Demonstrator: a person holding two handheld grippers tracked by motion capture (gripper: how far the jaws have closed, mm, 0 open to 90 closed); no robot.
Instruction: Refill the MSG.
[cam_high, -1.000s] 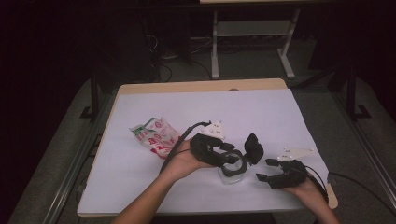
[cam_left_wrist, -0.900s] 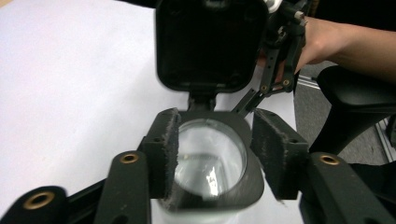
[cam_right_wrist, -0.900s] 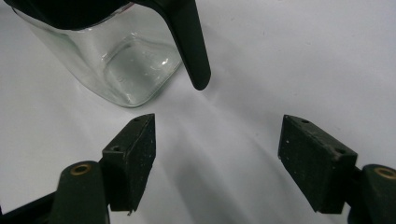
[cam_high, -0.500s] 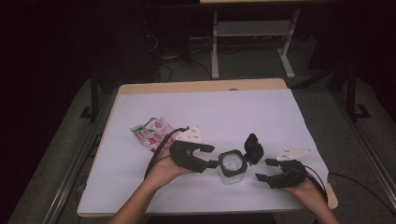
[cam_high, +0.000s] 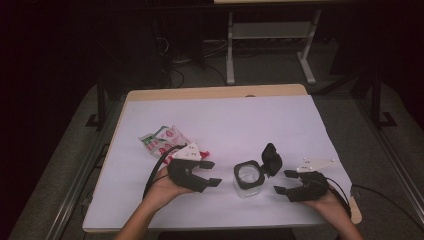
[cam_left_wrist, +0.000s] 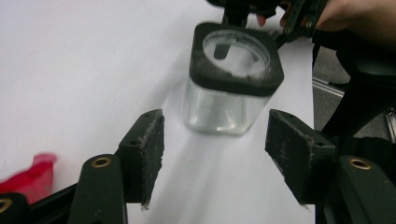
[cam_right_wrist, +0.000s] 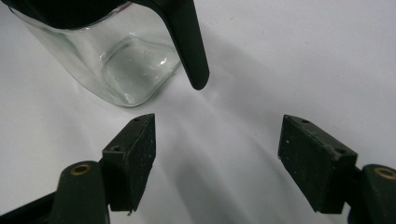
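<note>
Approaching square clear glass jar with black rim and hinged black lid flipped open (cam_high: 248, 178), standing near table's front edge between both grippers. Left gripper (cam_high: 210, 173) jaws spread, lining up on jar, not touching; right gripper (cam_high: 281, 182) jaws spread beside lid. Next, probably: closing left jaws squarely on jar walls.

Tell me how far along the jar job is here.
Done: the clear jar stands upright with its black flip lid open. In hand: nothing; the left gripper and right gripper flank it, jaws open, apart from it. Left: the snack packet lies unopened-looking on the table, the jar empty.
</note>
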